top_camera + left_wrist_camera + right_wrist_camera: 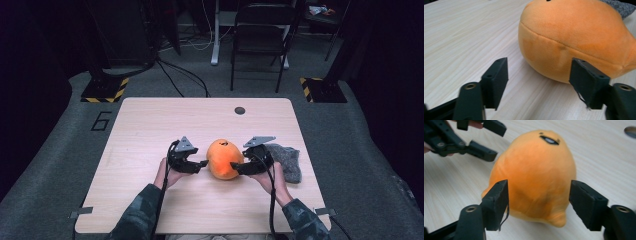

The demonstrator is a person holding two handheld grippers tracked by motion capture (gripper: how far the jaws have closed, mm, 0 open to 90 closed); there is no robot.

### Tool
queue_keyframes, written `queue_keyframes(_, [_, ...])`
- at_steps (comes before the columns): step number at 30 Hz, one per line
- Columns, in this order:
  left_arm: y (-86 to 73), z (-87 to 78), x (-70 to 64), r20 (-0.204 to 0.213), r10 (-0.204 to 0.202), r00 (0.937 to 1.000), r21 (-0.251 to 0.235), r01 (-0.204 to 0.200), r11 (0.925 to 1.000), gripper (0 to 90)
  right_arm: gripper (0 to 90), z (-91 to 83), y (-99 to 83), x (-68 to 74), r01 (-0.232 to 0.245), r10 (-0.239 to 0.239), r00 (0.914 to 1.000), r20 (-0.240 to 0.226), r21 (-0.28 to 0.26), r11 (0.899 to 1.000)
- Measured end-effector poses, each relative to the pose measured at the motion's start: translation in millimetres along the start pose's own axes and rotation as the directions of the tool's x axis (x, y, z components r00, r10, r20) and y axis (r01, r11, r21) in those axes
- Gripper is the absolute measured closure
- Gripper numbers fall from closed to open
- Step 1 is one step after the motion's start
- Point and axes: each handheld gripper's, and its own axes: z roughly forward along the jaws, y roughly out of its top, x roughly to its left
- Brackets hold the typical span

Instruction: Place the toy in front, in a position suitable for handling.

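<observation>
Orange plush toy [223, 159]: I see it lying mid-worktop [150, 130]. My right gripper [239, 167]: jaws wide, one on each side of the plush's near end, not clamped. My left gripper [201, 164]: jaws wide, just beside the plush's other side. Grey cloth [287, 159]: behind the right gripper.

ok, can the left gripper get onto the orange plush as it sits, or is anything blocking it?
Probably yes. The left gripper is open, with bare table between its jaws and the orange plush. The right gripper faces the plush's other side, and the grey cloth lies beyond that.
</observation>
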Motion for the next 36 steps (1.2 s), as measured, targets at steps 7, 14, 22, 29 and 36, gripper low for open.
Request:
queue_keyframes(7, [-5.0,-9.2,-24.1,-0.043,0.025,0.9988,-0.009,-0.026,0.9996,20.1,23.4,5.4,2.1,-23.9,-0.015,0.016,0.9997,0.016,-0.017,1.0])
queue_keyframes(14, [-3.8,-7.2,-67.3,-0.078,0.062,0.995,-0.022,-0.064,0.9977,17.3,26.1,13.4,0.7,-40.6,-0.048,0.049,0.9985,0.025,-0.025,0.999])
queue_keyframes(22, [-2.1,10.7,-81.1,-0.109,0.068,0.9917,0.006,-0.068,0.9977,18.6,29.5,31.9,3.6,-43.5,-0.062,0.061,0.9979,-0.022,-0.02,0.998])
queue_keyframes(29, [-11.5,22.8,-78.2,-0.139,0.104,0.9848,0.041,-0.099,0.9943,25.3,41.8,42.9,0.9,-41.7,-0.058,0.06,0.9949,-0.081,0.027,0.998])
queue_keyframes(36, [-18.3,23.1,-77.9,-0.136,0.105,0.9852,0.043,-0.1,0.9941,43.1,65.9,50.0,-4.9,-36.2,-0.035,0.042,0.9919,-0.12,0.061,0.998])
